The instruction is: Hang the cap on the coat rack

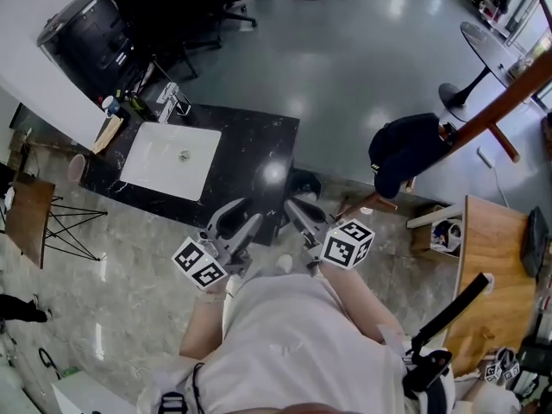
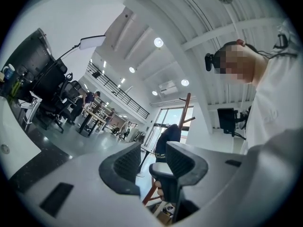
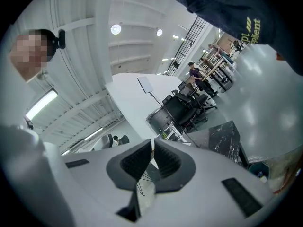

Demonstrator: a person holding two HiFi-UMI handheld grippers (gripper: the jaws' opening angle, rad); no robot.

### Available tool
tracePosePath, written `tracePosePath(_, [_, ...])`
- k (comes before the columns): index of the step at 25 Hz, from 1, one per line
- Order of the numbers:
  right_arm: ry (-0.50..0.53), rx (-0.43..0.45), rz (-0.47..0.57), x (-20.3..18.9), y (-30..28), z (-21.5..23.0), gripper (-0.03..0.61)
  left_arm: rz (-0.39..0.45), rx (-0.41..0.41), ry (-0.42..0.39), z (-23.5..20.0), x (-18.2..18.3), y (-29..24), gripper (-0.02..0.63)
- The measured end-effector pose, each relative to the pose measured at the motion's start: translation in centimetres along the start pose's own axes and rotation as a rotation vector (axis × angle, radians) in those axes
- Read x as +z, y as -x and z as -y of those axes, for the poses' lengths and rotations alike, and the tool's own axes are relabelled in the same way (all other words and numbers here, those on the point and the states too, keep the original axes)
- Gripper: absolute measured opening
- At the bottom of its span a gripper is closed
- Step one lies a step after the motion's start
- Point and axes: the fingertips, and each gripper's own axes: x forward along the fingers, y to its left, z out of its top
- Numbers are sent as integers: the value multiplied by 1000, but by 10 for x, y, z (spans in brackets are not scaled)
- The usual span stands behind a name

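Left tongs (image 1: 248,211) apart, right tongs (image 1: 291,205) closed, navy yellow-lettered cap (image 1: 405,149) on coat rack (image 1: 504,106)

In the head view I see a white sink (image 1: 170,159) set in a black counter (image 1: 254,149) at centre left, dark chairs (image 1: 216,3) along the top, a round table (image 1: 487,41) upper right and a wooden table (image 1: 487,248) lower right.

One cap (image 1: 405,149), one coat rack (image 1: 509,97), two grippers (image 1: 240,219) (image 1: 298,208), one sink (image 1: 171,159).
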Motion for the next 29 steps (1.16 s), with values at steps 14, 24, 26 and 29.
tracePosePath(14, [-20, -93, 2, 2, 20, 29, 32, -35, -54, 33, 10, -19, -21, 158])
tracePosePath(24, [-31, -109, 2, -2, 28, 37, 32, -63, -101, -10, 20, -25, -29, 113])
tracePosePath(26, [-30, -111, 2, -1, 29, 41, 32, -65, -98, -14, 18, -27, -33, 96])
tracePosePath(29, [-26, -116, 7, 3, 33, 47, 32, -48, -99, 7, 13, -29, -42, 83])
